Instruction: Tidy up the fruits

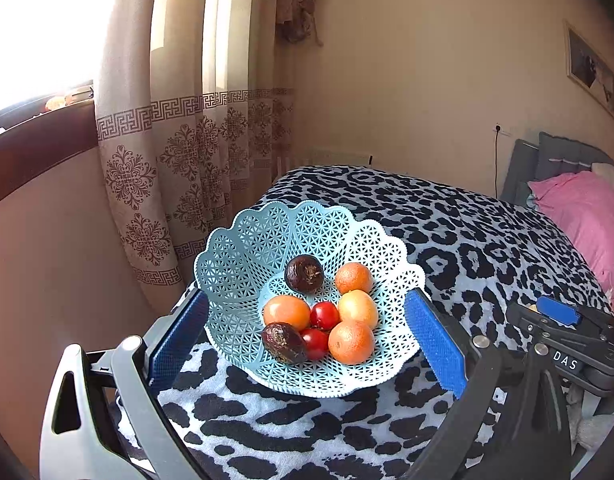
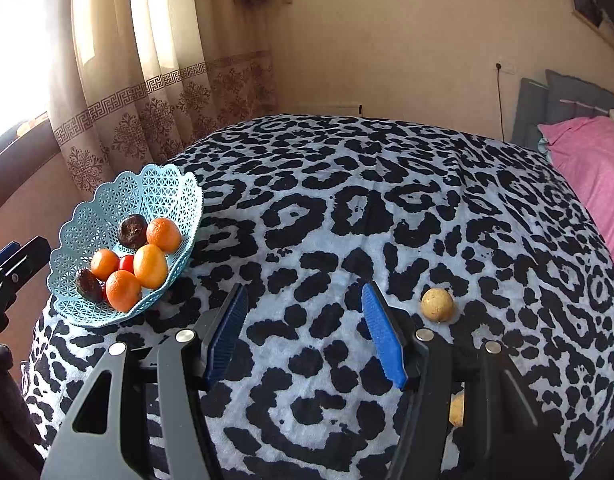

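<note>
Left wrist view: basket's nearly loaded, stragglers left on the bed

Going left to right: the left hand-held gripper (image 1: 307, 332) is spread wide with its blue pads either side of the light blue basket (image 1: 243, 256), not pinching it, and inside sit oranges, two red tomatoes and two dark wrinkly fruits. Over on the right, the right hand-held gripper (image 2: 305, 332) is also spread and empty above the leopard-print blanket (image 2: 387, 208). A yellowish round fruit (image 2: 437, 305) lies just right of it, another peeks out lower down. Next move, I'd guess: shift right, close on that fruit, carry it to the basket
</note>
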Tool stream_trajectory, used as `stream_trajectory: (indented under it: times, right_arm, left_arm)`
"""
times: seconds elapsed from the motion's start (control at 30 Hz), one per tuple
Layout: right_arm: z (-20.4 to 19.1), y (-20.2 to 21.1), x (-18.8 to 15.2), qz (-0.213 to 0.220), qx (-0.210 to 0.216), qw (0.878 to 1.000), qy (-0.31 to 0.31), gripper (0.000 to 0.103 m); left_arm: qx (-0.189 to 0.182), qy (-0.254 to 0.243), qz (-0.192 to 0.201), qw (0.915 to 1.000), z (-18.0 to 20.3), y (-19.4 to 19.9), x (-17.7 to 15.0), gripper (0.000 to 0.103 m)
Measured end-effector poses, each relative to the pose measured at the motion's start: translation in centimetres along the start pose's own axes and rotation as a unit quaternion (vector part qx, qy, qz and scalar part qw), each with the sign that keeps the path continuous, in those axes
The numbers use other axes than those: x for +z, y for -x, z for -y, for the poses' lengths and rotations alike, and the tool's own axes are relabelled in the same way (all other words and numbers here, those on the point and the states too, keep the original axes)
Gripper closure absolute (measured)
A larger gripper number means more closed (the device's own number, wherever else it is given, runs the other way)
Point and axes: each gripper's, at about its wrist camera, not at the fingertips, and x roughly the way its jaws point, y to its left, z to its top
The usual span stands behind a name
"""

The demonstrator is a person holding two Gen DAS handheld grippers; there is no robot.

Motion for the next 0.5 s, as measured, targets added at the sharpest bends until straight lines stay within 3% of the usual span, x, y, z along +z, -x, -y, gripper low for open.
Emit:
stream_trajectory:
  times: [0.5]
  right_arm:
    - [4.6, 0.9, -1.4, -0.003, -0.018, 1.000, -0.021, 0.043]
  left_arm:
    - [-0.021, -0.053, -0.003, 0.9984, 5.8, 0.1, 0.5, 0.003]
